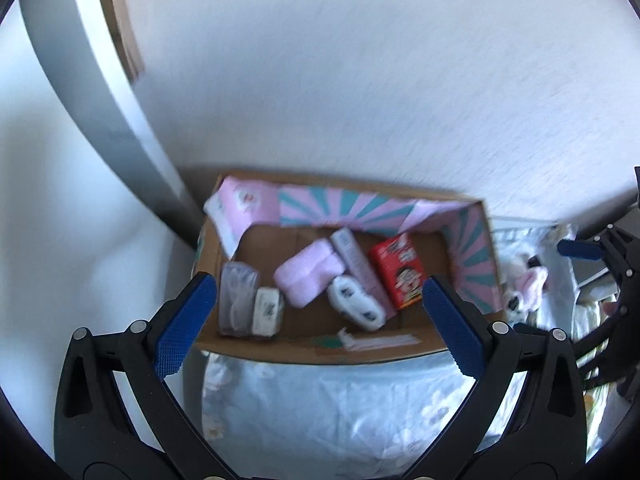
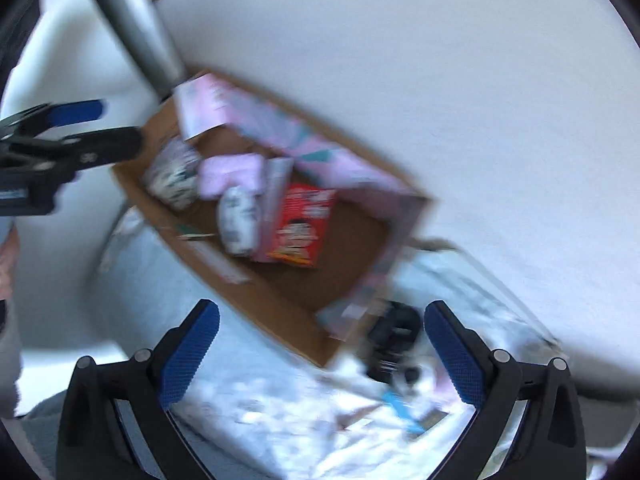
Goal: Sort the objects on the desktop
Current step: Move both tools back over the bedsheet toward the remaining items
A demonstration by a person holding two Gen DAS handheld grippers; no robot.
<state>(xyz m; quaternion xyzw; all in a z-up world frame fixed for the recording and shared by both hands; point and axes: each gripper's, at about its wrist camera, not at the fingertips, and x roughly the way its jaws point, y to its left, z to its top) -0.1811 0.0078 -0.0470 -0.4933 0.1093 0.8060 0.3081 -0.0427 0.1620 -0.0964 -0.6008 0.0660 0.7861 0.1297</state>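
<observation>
Both grippers, left (image 1: 320, 320) and right (image 2: 320, 350), hover with fingers wide and empty; sorted items already sit in the box (image 1: 312, 350), likely the collecting bin.

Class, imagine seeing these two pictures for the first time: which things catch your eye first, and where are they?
The open cardboard box with pink-and-teal lining stands against the white wall. Inside, a bright red packet lies toward its right end, beside a pink case near the middle. The left hand-held gripper gapes open in front.

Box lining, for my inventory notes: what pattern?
Pink and teal sunburst stripes on the box lining; clearest in the left wrist view.
</observation>
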